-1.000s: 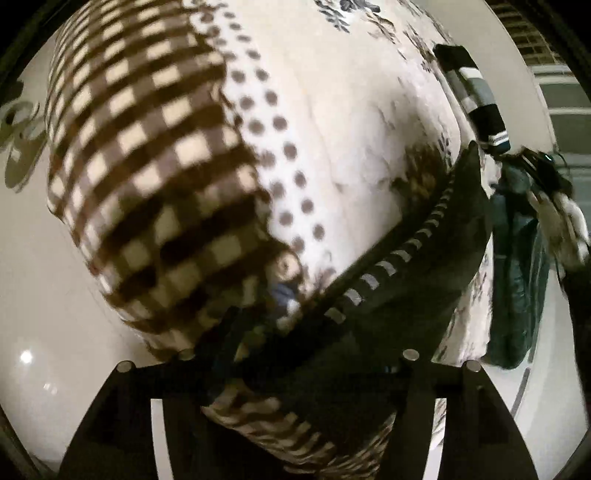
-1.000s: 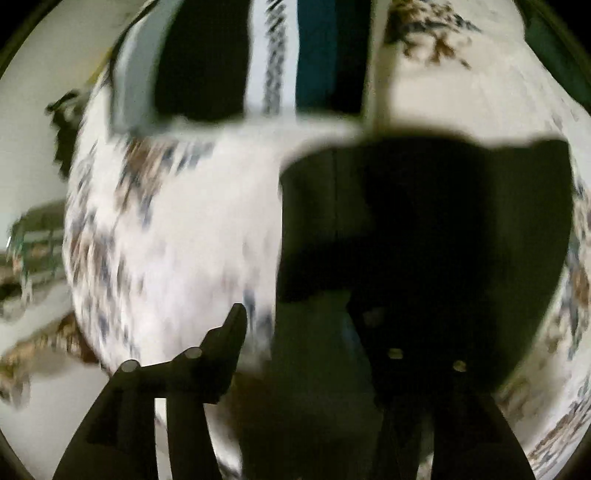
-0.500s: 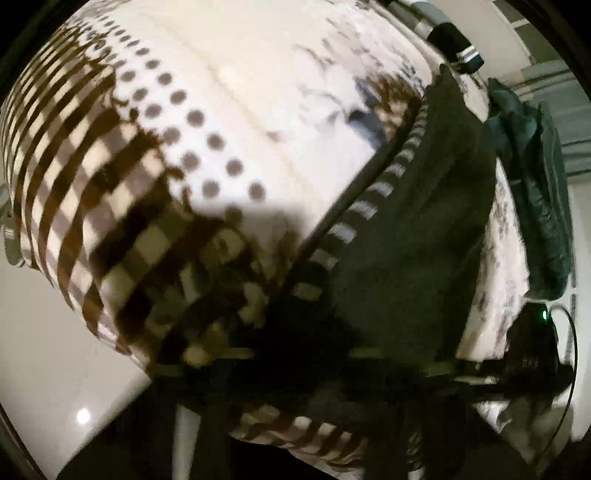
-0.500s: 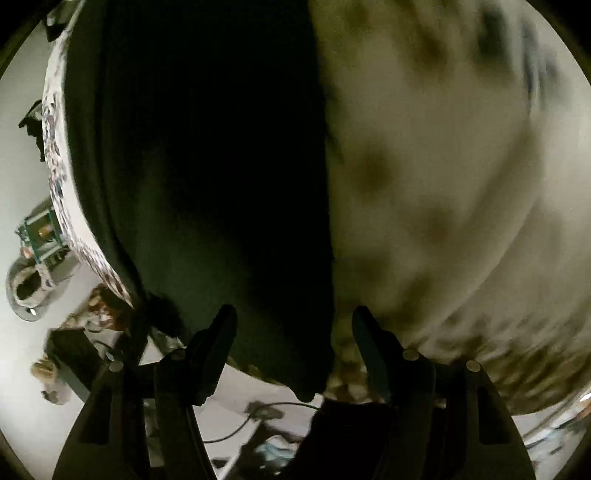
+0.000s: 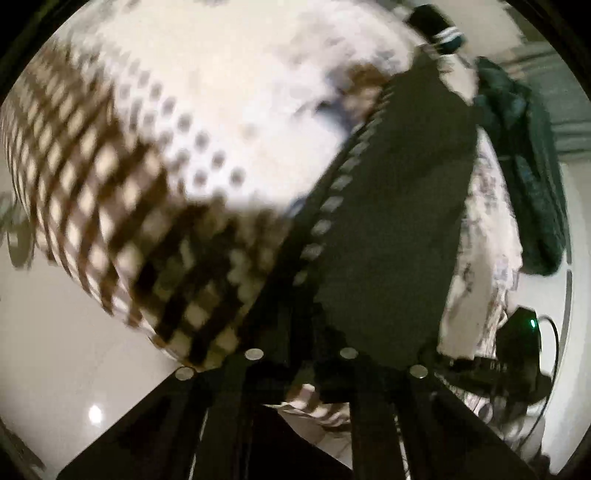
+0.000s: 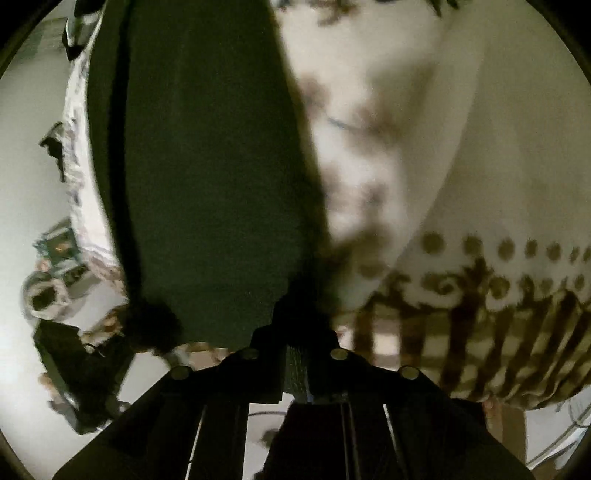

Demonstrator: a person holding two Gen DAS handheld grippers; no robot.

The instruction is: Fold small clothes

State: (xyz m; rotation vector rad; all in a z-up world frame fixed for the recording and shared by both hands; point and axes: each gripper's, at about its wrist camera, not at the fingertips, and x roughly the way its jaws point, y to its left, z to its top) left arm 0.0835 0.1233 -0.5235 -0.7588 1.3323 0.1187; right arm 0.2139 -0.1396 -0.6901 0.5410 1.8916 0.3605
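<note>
Right gripper (image 6: 295, 354): jaws have just been closing and now stand nearly together, pinching the near hem of the dark garment (image 6: 207, 177); a strip of ribbed fabric shows clamped between the fingers. From that pinch the garment runs straight away from the claw, up the left-centre of the right wrist view, lying flat on the patterned bedspread (image 6: 443, 129).

Left gripper (image 5: 301, 360): jaws narrow after easing slightly apart, dark cloth bunched right at the tips; contact there is dark and blurred, but the garment's near corner sits between the fingers and looks gripped. In this view the dark garment (image 5: 399, 206) stretches up and to the right from the claw, its striped trim edge (image 5: 332, 206) running diagonally along its left side.

Left of the trim, the bedspread (image 5: 229, 92) shows a brown check border, then a dotted band, then a pale floral field. Further out, a teal cloth (image 5: 528, 177) hangs at the bed's far right edge, and a striped dark item (image 5: 443, 29) lies beyond the garment's far end. Pale floor (image 5: 55, 314) below the bed edge.
</note>
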